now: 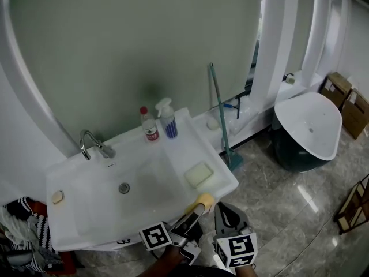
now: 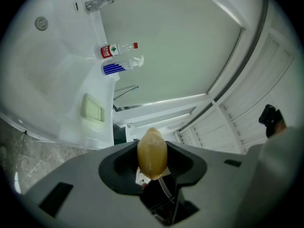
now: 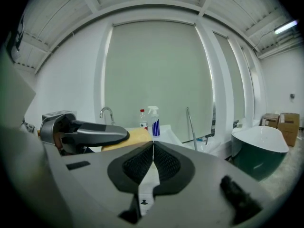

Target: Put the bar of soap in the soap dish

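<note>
- White washbasin (image 1: 69,175) at near left; chrome faucet (image 1: 92,144) on far rim, drain (image 1: 124,187) in bowl centre.
- Red-capped water bottle (image 1: 149,124) and spray bottle (image 1: 167,119) upright, just beside each other, at far right corner of basin.
- Small beige object (image 1: 57,197) on left rim.
- Green long-handled tool (image 1: 219,117) leaning against wall, right of basin.
- White bathtub (image 1: 308,126) at far right; cardboard boxes (image 1: 346,100) beyond.

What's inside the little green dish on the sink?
Nothing. The soap dish is empty, and its ridged floor shows bare. The yellow bar of soap is clamped in the left gripper, near the front corner of the sink. What's under the dish is hidden.
</note>
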{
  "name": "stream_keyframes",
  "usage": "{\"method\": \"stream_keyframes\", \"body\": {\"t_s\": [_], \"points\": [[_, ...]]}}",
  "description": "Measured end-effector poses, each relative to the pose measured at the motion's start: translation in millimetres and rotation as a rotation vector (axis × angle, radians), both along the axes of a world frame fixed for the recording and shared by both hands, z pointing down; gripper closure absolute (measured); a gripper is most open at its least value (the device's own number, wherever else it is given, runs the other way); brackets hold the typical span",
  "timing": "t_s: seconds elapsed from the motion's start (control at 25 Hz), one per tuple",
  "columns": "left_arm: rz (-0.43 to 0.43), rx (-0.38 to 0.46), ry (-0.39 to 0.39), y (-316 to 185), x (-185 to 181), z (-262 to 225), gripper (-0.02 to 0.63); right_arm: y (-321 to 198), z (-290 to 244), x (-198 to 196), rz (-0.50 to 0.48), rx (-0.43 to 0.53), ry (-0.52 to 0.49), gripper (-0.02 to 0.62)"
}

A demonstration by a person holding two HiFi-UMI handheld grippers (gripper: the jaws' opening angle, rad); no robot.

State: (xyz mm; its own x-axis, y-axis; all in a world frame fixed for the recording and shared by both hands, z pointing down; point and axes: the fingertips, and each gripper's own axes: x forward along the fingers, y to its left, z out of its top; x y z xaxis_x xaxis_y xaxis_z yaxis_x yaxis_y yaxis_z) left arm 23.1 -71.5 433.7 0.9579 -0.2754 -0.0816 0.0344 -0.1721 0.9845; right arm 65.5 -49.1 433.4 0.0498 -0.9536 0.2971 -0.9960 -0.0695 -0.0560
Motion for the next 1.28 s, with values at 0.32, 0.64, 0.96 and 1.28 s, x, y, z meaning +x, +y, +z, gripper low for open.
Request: {"method": "stream_keyframes", "body": {"t_s": [0.32,0.64,0.96,1.28], "points": [[0.069,0.027,-0.063,-51,-3,22,0.449,-48,1,2,0.058,-0.026,0.023,0.583],[0.097,0.042,-0.091,-83,-8,38,0.449,-83,2,4,0.082,-0.034,0.048,0.583],[0.099,0.026,-0.115,-98,-2,48,0.450,-104,11,14,0.056,-0.043,0.050,0.583],[0.054,0.015,-0.136,-115,18,59,0.449,-131,18,29,-0.065,-0.055,0.076,0.583]]}}
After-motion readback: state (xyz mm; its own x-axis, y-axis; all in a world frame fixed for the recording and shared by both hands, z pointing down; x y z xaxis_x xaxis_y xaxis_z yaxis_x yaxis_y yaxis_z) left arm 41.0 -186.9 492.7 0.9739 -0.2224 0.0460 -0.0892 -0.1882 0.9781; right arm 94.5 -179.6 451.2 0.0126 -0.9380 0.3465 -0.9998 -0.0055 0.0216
